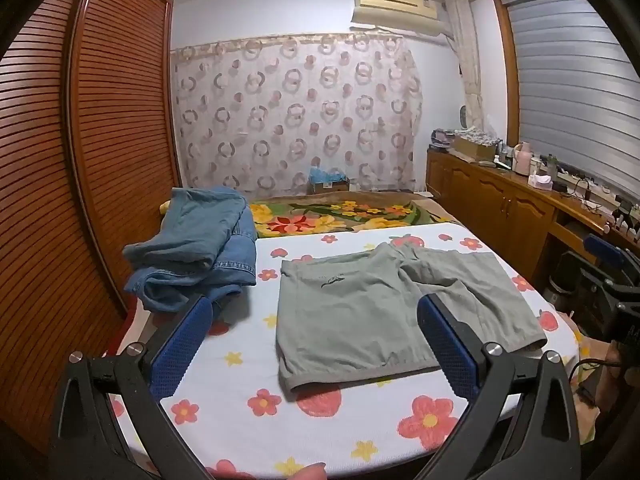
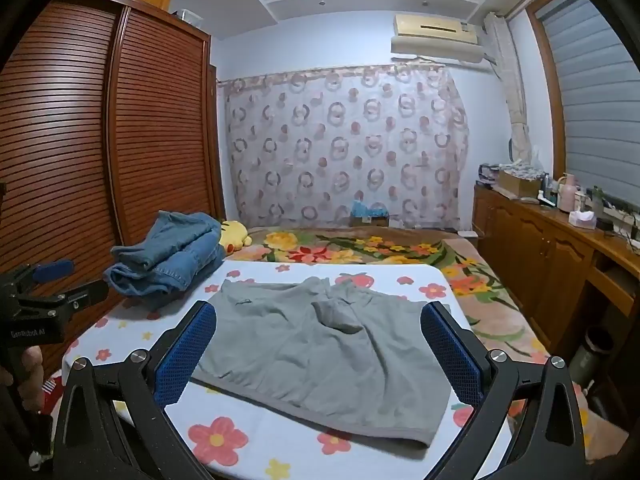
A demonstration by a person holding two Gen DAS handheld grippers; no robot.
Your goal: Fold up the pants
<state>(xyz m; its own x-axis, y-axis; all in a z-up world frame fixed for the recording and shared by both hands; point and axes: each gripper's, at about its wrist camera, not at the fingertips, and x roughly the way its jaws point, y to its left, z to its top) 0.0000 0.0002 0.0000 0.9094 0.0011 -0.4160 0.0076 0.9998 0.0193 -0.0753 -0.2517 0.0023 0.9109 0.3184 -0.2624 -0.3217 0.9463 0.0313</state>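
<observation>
We note the grey-green cotton shorts (image 1: 384, 312) spread flat on the flower-print white sheet (image 1: 240, 384), unfolded; left gripper (image 1: 316, 324) and right gripper (image 2: 318, 332) gape wide, empty; every fold remains.

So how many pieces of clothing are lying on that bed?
2 that I can tell apart: grey shorts spread flat on the flowery sheet in front of both grippers, and a crumpled denim heap at the far left edge. The heap may hide more than one garment.
</observation>
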